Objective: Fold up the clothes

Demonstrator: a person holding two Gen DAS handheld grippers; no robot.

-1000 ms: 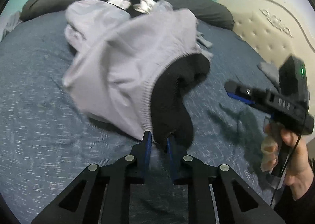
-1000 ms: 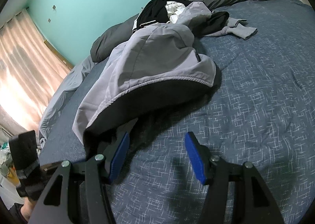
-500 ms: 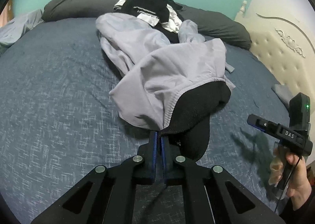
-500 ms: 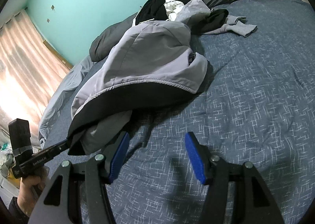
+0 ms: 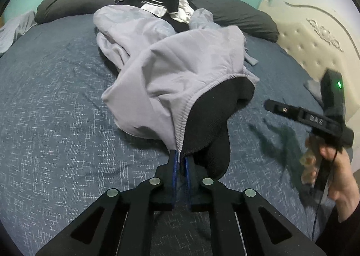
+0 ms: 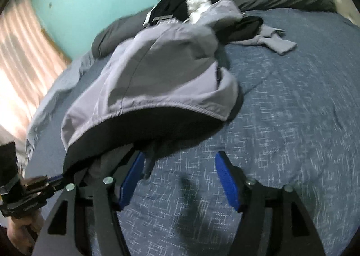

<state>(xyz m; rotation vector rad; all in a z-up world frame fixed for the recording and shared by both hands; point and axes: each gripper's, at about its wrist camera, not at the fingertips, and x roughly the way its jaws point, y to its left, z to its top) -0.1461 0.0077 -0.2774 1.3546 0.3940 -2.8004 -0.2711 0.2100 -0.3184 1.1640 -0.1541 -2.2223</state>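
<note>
left claw (image 5: 180,161) pinches the grey jacket (image 5: 184,76) hem; right claw (image 6: 178,179), just widened, holds nothing. soft, floppy: grip the hem.

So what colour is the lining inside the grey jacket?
Black lining, inside the light grey jacket; clearest in the left wrist view.

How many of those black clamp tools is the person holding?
2. The left gripper is clamped on the hem of the grey jacket. The right gripper hovers over the blue bedspread, its jaws just opening, nothing between them.
</note>
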